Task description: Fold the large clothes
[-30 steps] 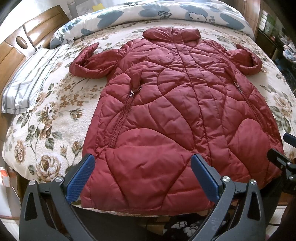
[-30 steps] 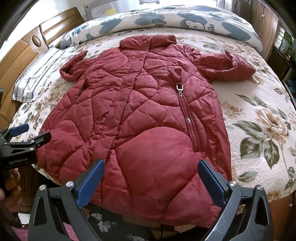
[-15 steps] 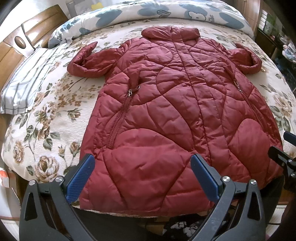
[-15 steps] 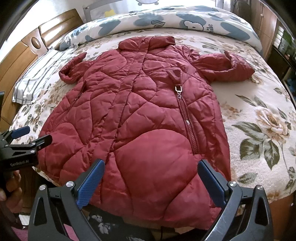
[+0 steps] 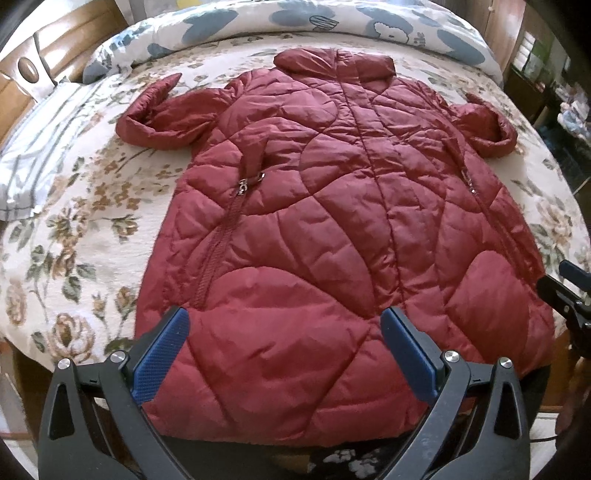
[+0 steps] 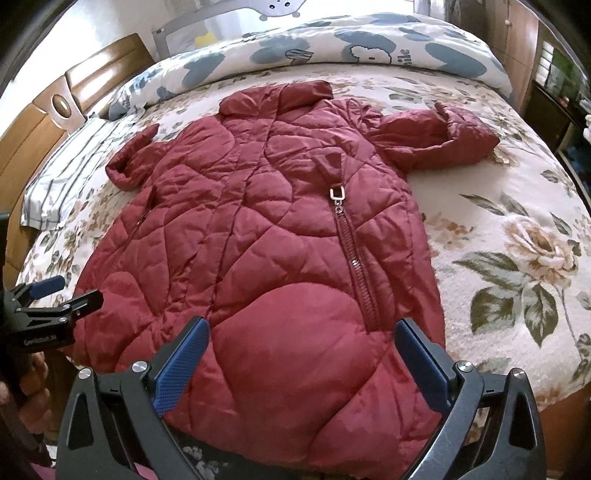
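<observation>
Lying flat and face up on the bed [image 5: 74, 229], the coat [image 5: 332, 229] spreads from collar at the far side to hem at the near edge, where the hem droops slightly over the mattress. At the far left sit the headboard [image 5: 22, 70] and a striped pillow [image 5: 33, 147]; a blue-patterned quilt [image 5: 332, 22] is bunched behind the collar.

The left sleeve [image 5: 162, 114] is short and curled, its cuff turned up. Next comes the left pocket zip [image 5: 221, 236], then the centre seam, then the right pocket zip [image 6: 354, 258], and finally the right sleeve [image 6: 432, 140], puffed and bent back on itself.

The left gripper [image 5: 284, 354] hovers over the left part of the hem, jaws wide apart and holding nothing. The right gripper [image 6: 299, 362] hovers over the right part of the hem, jaws likewise spread and empty. Nothing is folded yet, so the task looks to be at its start.

The risks, as I judge them: the shell looks slick and puffy, so a shallow pinch may catch only the top layer and slip, leaving the back behind. Lifting the two corners unevenly would skew the fold. The overhanging hem could slide the coat off the edge if tugged toward the person. Curled sleeves may bunch under a fold and spring it open.
</observation>
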Demonstrator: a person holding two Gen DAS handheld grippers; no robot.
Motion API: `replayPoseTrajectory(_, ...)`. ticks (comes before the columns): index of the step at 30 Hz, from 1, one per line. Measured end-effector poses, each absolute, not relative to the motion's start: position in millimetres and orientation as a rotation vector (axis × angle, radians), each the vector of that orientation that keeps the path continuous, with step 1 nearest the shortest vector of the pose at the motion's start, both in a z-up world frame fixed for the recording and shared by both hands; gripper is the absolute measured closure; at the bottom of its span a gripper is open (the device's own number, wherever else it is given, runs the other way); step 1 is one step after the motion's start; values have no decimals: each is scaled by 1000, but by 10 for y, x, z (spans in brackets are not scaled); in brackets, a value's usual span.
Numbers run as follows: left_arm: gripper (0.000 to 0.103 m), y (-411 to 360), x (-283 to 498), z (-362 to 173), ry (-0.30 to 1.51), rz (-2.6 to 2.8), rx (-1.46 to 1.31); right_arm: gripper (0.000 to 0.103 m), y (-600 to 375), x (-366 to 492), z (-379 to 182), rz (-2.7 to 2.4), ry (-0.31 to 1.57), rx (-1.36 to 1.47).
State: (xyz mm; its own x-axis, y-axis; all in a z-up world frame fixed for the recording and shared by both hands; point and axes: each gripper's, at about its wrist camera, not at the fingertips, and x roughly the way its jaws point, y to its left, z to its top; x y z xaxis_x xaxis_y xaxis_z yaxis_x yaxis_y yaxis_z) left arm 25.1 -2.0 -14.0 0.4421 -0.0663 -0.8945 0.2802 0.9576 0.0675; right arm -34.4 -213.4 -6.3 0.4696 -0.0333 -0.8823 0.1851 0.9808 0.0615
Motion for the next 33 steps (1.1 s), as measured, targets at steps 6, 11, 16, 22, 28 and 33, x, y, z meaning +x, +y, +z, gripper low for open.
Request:
replayPoseTrajectory(6,0,-64,426,-177,1126,-187,246,2,-2332,-243,3,-158,1021,147)
replayPoseTrajectory(11,0,-78,594,-133,1099,-187,228,4,-2671,-76,88,-206,982,171)
replayPoseTrajectory(16,0,-101,782,-63,1061,-180,214,4,-3019,128,145,-249,962,193)
replayPoseTrajectory(22,0,-153,991,7,1035,-183,179,4,-3451,391,166,-281,950,234)
replayPoseTrajectory(28,0,-202,1149,-25,1059,-184,167,13,-3937,755,52,-318,943,297)
replayPoseTrajectory(33,0,-246,1207,-119,1082,-176,181,25,-4480,1153,-54,-414,947,323)
